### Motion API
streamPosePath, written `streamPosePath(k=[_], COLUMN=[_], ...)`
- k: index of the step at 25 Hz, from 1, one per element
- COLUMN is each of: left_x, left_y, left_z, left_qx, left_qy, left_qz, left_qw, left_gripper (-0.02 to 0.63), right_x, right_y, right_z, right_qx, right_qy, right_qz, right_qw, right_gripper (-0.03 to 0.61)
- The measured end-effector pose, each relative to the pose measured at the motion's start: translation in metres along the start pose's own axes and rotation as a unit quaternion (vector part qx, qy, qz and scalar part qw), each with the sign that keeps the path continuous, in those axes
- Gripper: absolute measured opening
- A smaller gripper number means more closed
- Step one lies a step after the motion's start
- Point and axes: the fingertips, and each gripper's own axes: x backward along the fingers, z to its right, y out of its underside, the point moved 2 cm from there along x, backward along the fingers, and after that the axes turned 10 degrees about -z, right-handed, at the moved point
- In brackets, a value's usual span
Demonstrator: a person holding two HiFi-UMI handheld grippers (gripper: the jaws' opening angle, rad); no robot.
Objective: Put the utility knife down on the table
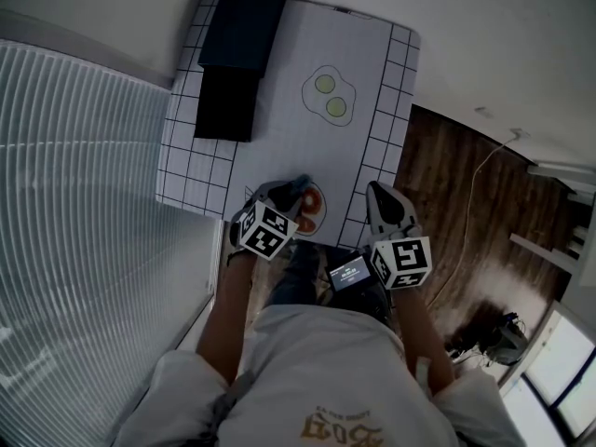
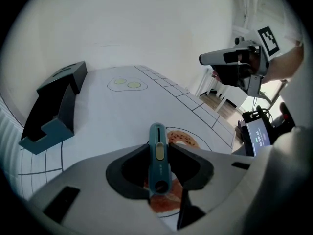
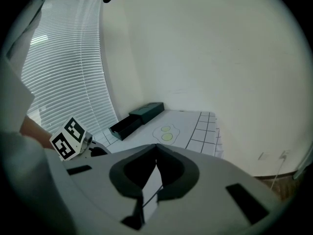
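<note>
Left gripper (image 2: 158,152): clamped on the utility knife (image 2: 157,131), one jaw against each side of it.
Utility knife: teal with a pale yellow slider on top, lying lengthways between the jaws, nose poking out past the tips, butt end back in the throat.
Under the left gripper: an orange round print (image 2: 186,139) on the white table (image 2: 98,116); contact between knife and table not readable.
Ahead of the left gripper: a drawn egg outline (image 2: 126,84) with two green-yellow yolks, farther up the table.
Ahead and to its left: dark boxes (image 2: 56,99), well apart from the knife, at the table's far left side.
To its right: right gripper (image 3: 155,147), jaws closed tip to tip with nothing between them, near the gridded right edge of the table.
Just behind the right gripper: a small lit screen (image 2: 258,131).
Outward: slatted blinds (image 3: 63,67) on the left gripper's side, wood floor (image 1: 466,203) on the right gripper's side.
</note>
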Motion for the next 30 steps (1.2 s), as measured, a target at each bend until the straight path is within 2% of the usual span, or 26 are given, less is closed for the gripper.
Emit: streamPosePath(k=[3,9,14,18,21,23,27,28,30], left_x=[0.003,0.014,0.040,0.057,0.079,0.093,0.121,0.126,0.133], left_y=[0.000,-0.003,-0.016,-0.022,-0.032,-0.037,-0.042,-0.043,-0.046], left_z=[0.002,0.000,-0.003,-0.003,0.001,0.000,-0.008,-0.008,-0.004], left_qx=[-0.005,0.021,0.026,0.030,0.036,0.057,0.156,0.161,0.137], left_qy=[0.003,0.002,-0.023,-0.034,-0.037,-0.038,-0.018,-0.020,-0.034], left_qz=[0.010,0.042,0.109,0.140,0.190,0.228,0.294,0.300,0.296], left_qw=[0.9999,0.9989,0.9934,0.9891,0.9805,0.9713,0.9428,0.9401,0.9446], left_gripper=[0.135,0.160,0.160,0.148,0.075,0.032,0.008,0.008,0.008], right_x=[0.001,0.005,0.014,0.019,0.025,0.028,0.037,0.039,0.044], right_y=[-0.001,-0.003,-0.009,-0.013,-0.017,-0.021,-0.026,-0.028,-0.033], right_z=[-0.001,-0.002,-0.005,-0.008,-0.012,-0.014,-0.019,-0.021,-0.024], right_qx=[-0.002,0.000,-0.002,0.009,0.014,0.018,0.025,0.026,0.029], right_qy=[0.000,0.002,-0.003,-0.002,-0.003,-0.004,-0.005,-0.007,-0.011], right_qz=[0.002,0.005,0.026,0.031,0.037,0.043,0.055,0.060,0.071], right_qw=[1.000,1.000,1.000,0.999,0.999,0.999,0.998,0.998,0.997], right_gripper=[0.008,0.008,0.008,0.008,0.008,0.008,0.008,0.008,0.008])
